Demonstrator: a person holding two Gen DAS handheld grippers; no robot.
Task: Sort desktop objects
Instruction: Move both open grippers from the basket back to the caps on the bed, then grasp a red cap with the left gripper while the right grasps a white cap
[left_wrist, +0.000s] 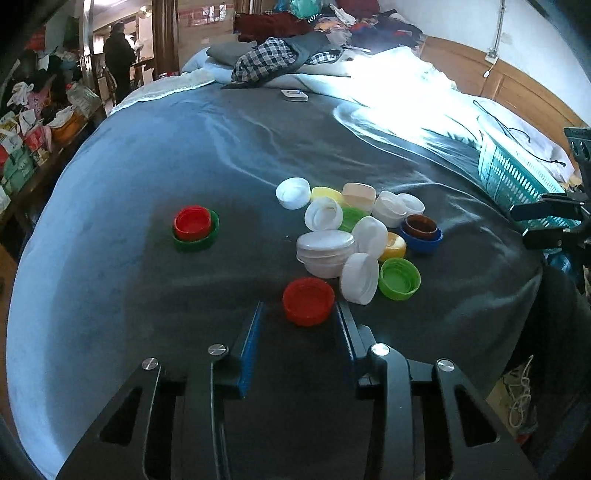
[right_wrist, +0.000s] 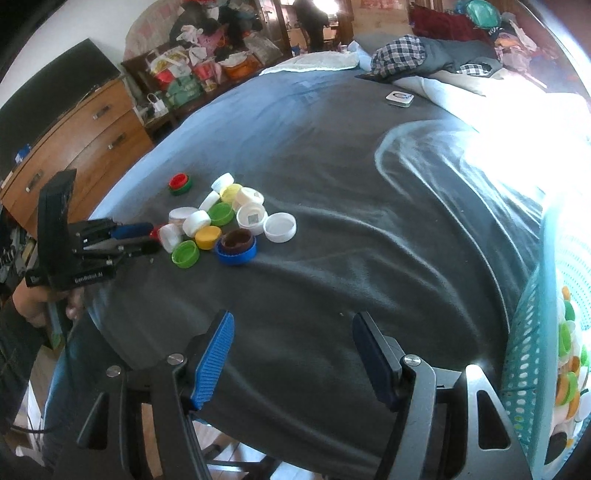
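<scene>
Both jaws gape, gripping nothing — left gripper (left_wrist: 298, 314) straddles a round ribbed red cap (left_wrist: 308, 301).

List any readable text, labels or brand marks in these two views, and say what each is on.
"GenRobot.AI": white lettering on the black body of the left gripper, seen in the right wrist view.
Square printed label inside a white cap: too small to read.
Mark on the small white device lying on the grey blanket: only a ring shape, no legible text.
Bags and boxes by the dresser: print too blurred to read.
</scene>
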